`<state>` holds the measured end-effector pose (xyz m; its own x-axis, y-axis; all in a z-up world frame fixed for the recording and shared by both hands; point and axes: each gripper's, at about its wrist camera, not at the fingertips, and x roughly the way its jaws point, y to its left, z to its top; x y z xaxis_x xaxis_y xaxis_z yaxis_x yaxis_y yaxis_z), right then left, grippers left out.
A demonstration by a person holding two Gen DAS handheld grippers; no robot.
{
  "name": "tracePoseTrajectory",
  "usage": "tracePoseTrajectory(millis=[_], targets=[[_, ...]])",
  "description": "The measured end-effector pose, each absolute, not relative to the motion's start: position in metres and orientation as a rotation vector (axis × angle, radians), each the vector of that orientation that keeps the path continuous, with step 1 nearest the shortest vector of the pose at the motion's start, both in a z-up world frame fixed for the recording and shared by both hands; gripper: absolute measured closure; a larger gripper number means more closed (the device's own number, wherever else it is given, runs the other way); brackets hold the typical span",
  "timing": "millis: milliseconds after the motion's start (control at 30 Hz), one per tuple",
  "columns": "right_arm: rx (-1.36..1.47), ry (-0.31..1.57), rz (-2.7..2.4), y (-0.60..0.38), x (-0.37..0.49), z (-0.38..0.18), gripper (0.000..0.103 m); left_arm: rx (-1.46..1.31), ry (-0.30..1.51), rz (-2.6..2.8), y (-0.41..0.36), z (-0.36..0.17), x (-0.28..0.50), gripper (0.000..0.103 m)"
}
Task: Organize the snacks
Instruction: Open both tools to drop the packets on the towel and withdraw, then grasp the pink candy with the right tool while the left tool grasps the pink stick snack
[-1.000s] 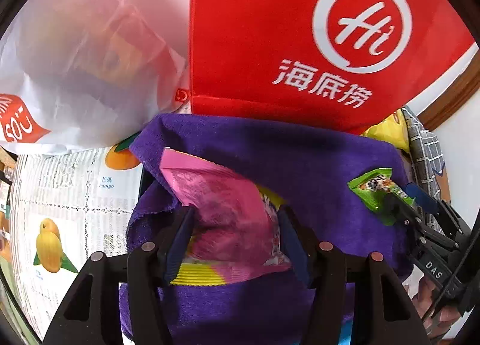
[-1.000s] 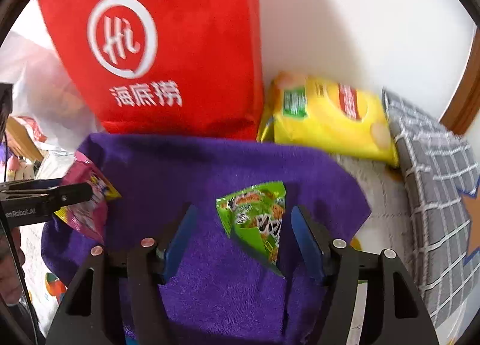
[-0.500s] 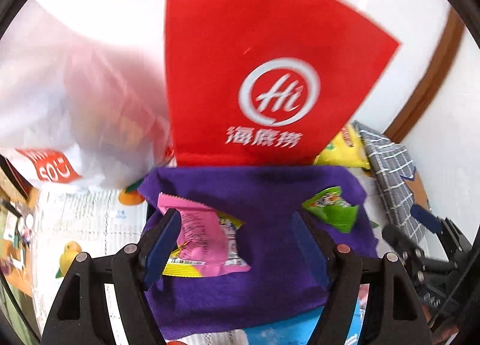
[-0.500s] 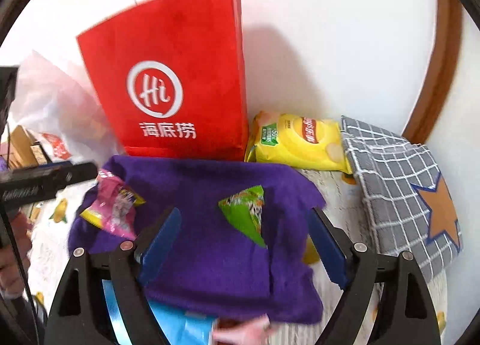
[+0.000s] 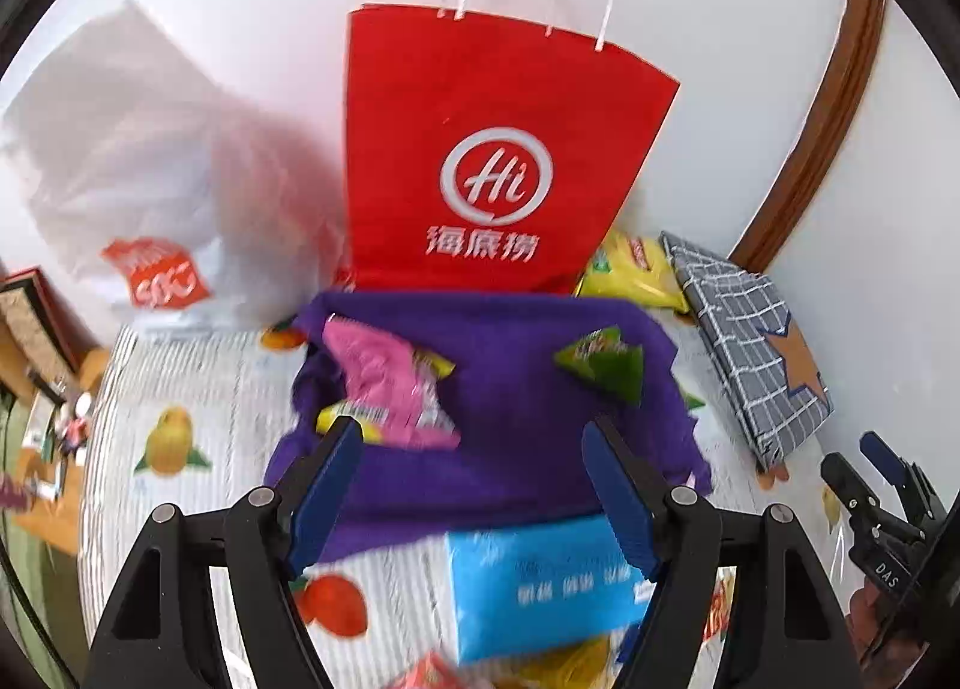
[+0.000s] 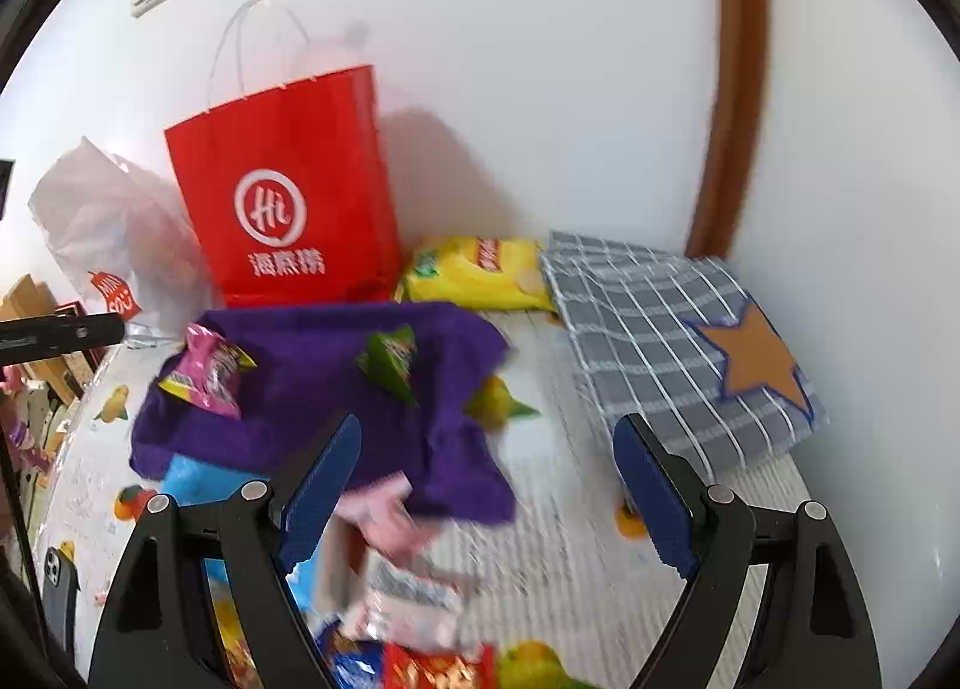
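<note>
A pink snack packet and a green snack packet lie apart on a purple cloth. My left gripper hangs open above the cloth's near edge, with nothing between its blue pads. The right gripper is also open and empty, raised over the cloth's right corner and the table mat. It also shows at the right edge of the left wrist view. A red paper bag stands upright behind the cloth.
A yellow chips bag and a grey checked pouch with a star lie at the right by the wall. A white plastic bag sits left of the red bag. A blue pack and loose snacks lie in front.
Both grippers have drawn back and upward from the cloth with their jaws wider. The pink and green packets, earlier between the jaws, now lie free on the cloth.
</note>
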<state>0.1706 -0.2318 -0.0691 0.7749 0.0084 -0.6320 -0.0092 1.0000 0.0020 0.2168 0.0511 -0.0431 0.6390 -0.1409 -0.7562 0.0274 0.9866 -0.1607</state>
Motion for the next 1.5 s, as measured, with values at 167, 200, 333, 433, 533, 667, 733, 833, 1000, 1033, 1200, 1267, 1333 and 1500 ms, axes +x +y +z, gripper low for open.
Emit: tracePoseTrajectory(millis=[167,200,333,433,533,667,733,833,1000,1033,1200,1267,1333,1500], targets=[[0.025,0.692,0.038,-0.244,0.144,-0.082,0.017,-0.159,0.866,-0.055,0.056,-0.045,0.183,0.028],[0.029,0.695,0.045,-0.244,0.139,-0.085,0.017,-0.166,0.874,-0.055,0.056,-0.045,0.176,0.028],[0.031,0.685,0.063,-0.241,0.125,-0.095,0.018,-0.154,0.863,-0.049,0.052,-0.047,0.157,0.028],[0.045,0.671,0.084,-0.239,0.117,-0.103,0.026,-0.143,0.86,-0.055,0.048,-0.056,0.145,0.028],[0.085,0.666,0.106,-0.239,0.116,-0.113,0.028,-0.146,0.858,-0.068,0.046,-0.069,0.135,0.028],[0.058,0.739,0.169,-0.227,0.128,-0.132,0.045,-0.157,0.874,-0.057,0.05,-0.086,0.127,0.028],[0.033,0.759,0.165,-0.22,0.133,-0.139,0.05,-0.168,0.883,-0.051,0.055,-0.089,0.124,0.028],[0.037,0.776,0.205,-0.215,0.141,-0.143,0.052,-0.177,0.873,-0.032,0.065,-0.09,0.122,0.024],[0.012,0.804,0.225,-0.203,0.163,-0.153,0.052,-0.181,0.886,-0.017,0.077,-0.097,0.128,0.024],[0.012,0.81,0.225,-0.202,0.166,-0.155,0.052,-0.186,0.887,-0.014,0.079,-0.099,0.128,0.024],[-0.018,0.843,0.236,-0.194,0.185,-0.172,0.052,-0.187,0.916,-0.01,0.084,-0.109,0.133,0.024],[-0.035,0.868,0.242,-0.19,0.192,-0.178,0.052,-0.177,0.924,-0.006,0.085,-0.112,0.136,0.024],[-0.058,0.886,0.248,-0.186,0.196,-0.182,0.052,-0.179,0.929,-0.008,0.087,-0.115,0.139,0.024],[-0.159,0.894,0.248,-0.173,0.204,-0.193,0.052,-0.187,0.938,-0.014,0.09,-0.119,0.142,0.024]])
